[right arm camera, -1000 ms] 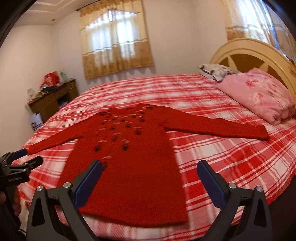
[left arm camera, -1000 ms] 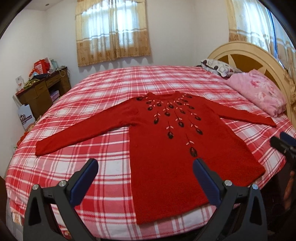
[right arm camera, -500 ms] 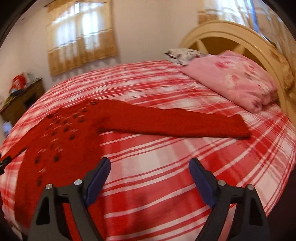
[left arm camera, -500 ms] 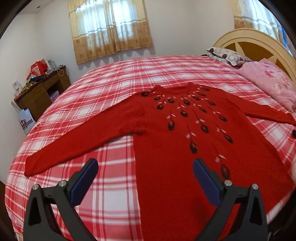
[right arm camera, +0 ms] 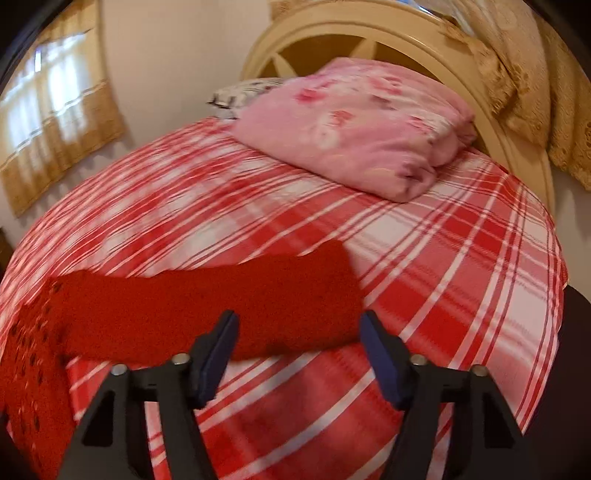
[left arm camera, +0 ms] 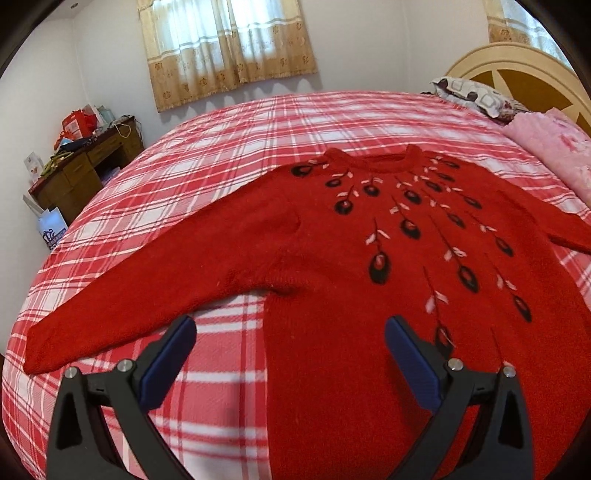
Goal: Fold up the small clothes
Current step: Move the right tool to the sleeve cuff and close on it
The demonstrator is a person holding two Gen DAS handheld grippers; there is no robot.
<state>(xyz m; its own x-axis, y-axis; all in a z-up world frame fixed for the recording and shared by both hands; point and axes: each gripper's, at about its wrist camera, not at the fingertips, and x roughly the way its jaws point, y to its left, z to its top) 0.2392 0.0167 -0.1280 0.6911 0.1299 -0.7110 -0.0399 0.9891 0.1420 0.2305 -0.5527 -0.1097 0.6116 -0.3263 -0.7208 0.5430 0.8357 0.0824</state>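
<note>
Lying flat on the bed (left arm camera: 229, 155), front side up, is a red sweater (left arm camera: 332, 258) with dark embroidered buds and pale leaves fanning down from the neckline. Bed has a red and white checked cover. Both sleeves spread out to the sides; one sleeve (left arm camera: 140, 291) runs toward the near left edge of the bed in the left wrist view, cuff close to the edge.

Left gripper (left arm camera: 290, 343) hovers above the sweater near the armpit and side seam, jaws wide apart, nothing between them. One blue pad (left arm camera: 168, 360) sits over the checked cover just below the sleeve, the other over the sweater body. Contact with the fabric can't be told.

Right gripper (right arm camera: 297, 345) is over the other sleeve (right arm camera: 207, 310), close to its cuff end, jaws apart, not clamped on anything. Cuff lies between the two blue pads in view, whether they touch it is unclear. Right wrist view is motion-blurred.

Folded pink blanket (right arm camera: 354, 122) sits at the head of the bed against the cream headboard (right arm camera: 388, 33), patterned pillow (left arm camera: 476, 94) behind it. Wooden desk (left arm camera: 85, 166) with clutter stands by the wall, curtained window (left arm camera: 229, 44) beyond the bed.
</note>
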